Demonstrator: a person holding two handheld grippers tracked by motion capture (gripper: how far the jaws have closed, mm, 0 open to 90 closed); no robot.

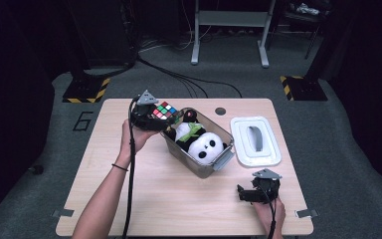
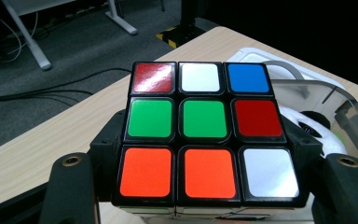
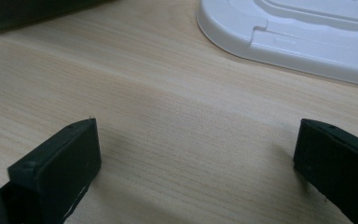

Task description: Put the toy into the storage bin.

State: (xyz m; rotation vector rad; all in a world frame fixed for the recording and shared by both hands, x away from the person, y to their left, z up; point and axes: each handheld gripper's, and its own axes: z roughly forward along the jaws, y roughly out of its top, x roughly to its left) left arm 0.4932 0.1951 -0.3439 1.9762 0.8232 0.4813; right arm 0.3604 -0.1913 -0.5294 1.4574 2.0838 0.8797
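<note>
A Rubik's cube (image 1: 165, 110) (image 2: 205, 133) with mixed colours is held between the jaws of my left gripper (image 1: 160, 115) (image 2: 205, 154), which is shut on it. The cube hangs just above the far left corner of a clear plastic bin (image 1: 219, 162) (image 2: 349, 100). Inside the bin lies a panda plush (image 1: 206, 147) with a green scarf. My right gripper (image 1: 244, 194) (image 3: 196, 154) rests low over the table near the front right, open, with bare wood between its jaws.
The bin's white lid (image 1: 255, 141) (image 3: 298, 37) lies flat on the table to the right of the bin. A round hole (image 1: 221, 111) sits near the table's far edge. Cables and a yellow-black marked base (image 1: 86, 89) lie on the floor beyond.
</note>
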